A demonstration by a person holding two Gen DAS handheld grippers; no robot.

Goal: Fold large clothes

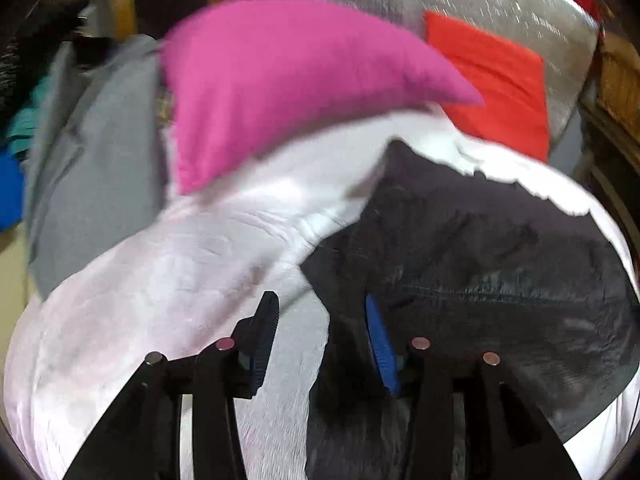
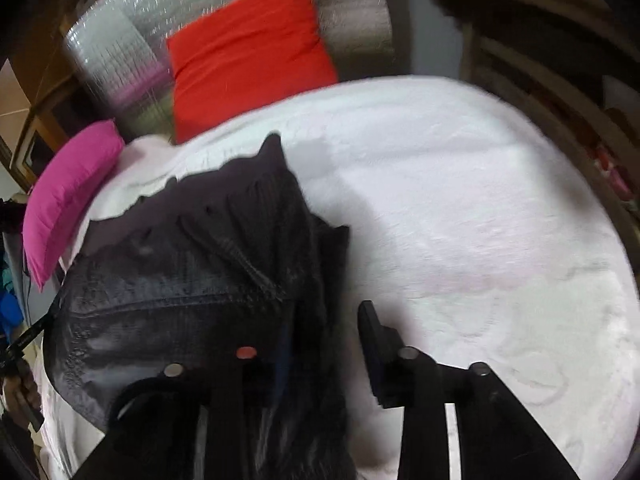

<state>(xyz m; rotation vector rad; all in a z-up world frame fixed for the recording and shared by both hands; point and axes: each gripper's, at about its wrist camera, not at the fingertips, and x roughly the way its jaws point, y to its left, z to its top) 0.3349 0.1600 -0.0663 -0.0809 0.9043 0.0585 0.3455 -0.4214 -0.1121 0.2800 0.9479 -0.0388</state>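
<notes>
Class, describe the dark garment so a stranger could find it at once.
Start at the white bedspread that covers the bed. Below the red pillow and the pink pillow lies the dark garment. It is the only black, rumpled cloth on the white cover.

You're working with black-framed grippers: the left gripper (image 1: pixel 320 344) is showing blue ribbed pads (image 1: pixel 382 348) and round silver bolt heads (image 1: pixel 420 343).

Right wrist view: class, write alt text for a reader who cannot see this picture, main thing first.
A dark garment lies crumpled on a white bedspread, draped over the left finger of the right gripper, whose jaws stand apart. Behind it are a red pillow against a silver headboard and a pink pillow at the left.
</notes>
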